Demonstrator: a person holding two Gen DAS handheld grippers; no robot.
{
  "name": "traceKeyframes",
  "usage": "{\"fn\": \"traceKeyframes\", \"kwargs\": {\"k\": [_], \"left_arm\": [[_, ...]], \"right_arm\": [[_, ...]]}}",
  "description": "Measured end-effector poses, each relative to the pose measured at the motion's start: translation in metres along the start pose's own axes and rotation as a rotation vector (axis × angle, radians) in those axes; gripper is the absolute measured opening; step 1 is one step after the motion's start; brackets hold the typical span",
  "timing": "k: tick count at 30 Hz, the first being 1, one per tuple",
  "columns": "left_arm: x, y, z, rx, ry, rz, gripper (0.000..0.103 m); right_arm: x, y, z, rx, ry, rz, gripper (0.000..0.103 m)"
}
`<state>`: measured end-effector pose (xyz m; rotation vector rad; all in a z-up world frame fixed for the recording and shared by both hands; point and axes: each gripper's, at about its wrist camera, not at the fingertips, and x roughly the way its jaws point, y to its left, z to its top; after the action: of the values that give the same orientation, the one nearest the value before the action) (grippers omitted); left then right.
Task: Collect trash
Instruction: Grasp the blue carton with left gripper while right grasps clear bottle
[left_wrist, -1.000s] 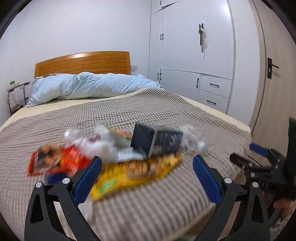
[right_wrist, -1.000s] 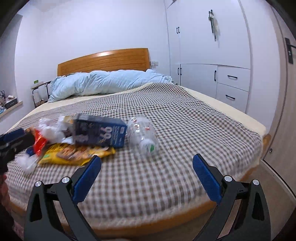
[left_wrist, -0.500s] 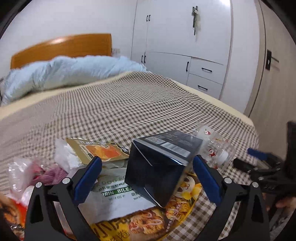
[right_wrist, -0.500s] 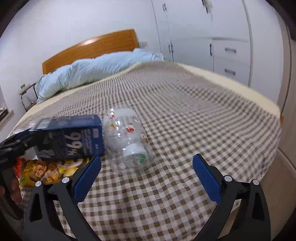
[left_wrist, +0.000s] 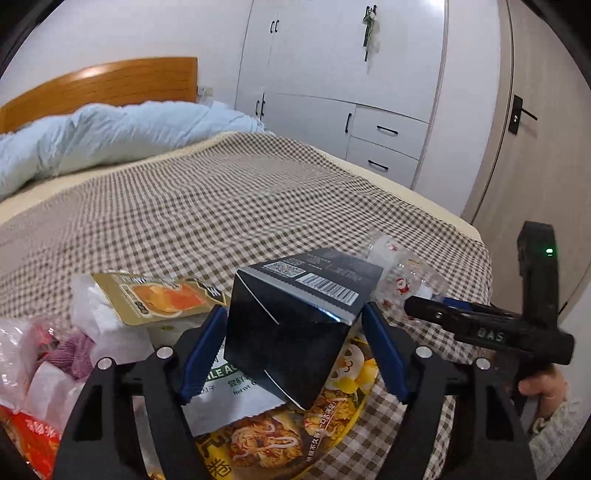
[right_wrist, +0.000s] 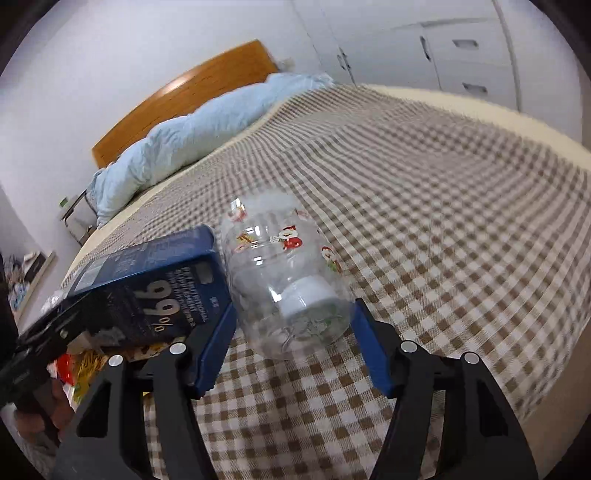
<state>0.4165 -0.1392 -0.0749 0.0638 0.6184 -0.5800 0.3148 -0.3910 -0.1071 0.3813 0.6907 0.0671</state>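
Left tongs closing around the dark blue cardboard box atop snack wrappers on the checked bed, right tongs closing around the clear Santa-print plastic jar beside it, pads seemingly not yet pressing, for paired pickup.

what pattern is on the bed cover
A brown and white check on the bed cover, sharpest in the left wrist view.

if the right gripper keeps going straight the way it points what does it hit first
Most likely the clear jar, lying on its side between the closing fingers of the right gripper. The dark box sits just beside that line.
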Motion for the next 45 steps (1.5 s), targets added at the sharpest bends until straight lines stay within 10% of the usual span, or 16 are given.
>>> {"fn": "traceKeyframes", "kwargs": {"k": [10,11,13,21,25,34,45], "left_arm": [[-0.057,-0.025,0.024,0.050,-0.181,0.164,0.063],[-0.059,-0.027,0.024,0.061,-0.184,0.170,0.030],[-0.060,-0.023,0.026,0.038,-0.174,0.183,0.000],[-0.049,0.018,0.022,-0.106,-0.089,0.147,0.000],[-0.061,0.028,0.023,-0.150,-0.114,0.148,0.000],[-0.067,0.029,0.023,-0.155,-0.099,0.144,0.000],[-0.074,0.034,0.025,-0.168,-0.093,0.116,0.004]], "right_arm": [[-0.073,0.035,0.014,-0.240,-0.079,-0.120,0.061],[-0.077,0.037,0.020,-0.255,-0.067,-0.125,0.061],[-0.079,0.040,0.031,-0.282,-0.060,-0.150,0.061],[-0.069,0.053,0.055,-0.346,0.131,-0.111,0.061],[-0.063,0.066,0.049,-0.496,0.096,-0.438,0.061],[-0.074,0.056,0.057,-0.307,0.125,-0.237,0.061],[-0.096,0.088,0.105,-0.392,0.159,-0.293,0.061]]}}
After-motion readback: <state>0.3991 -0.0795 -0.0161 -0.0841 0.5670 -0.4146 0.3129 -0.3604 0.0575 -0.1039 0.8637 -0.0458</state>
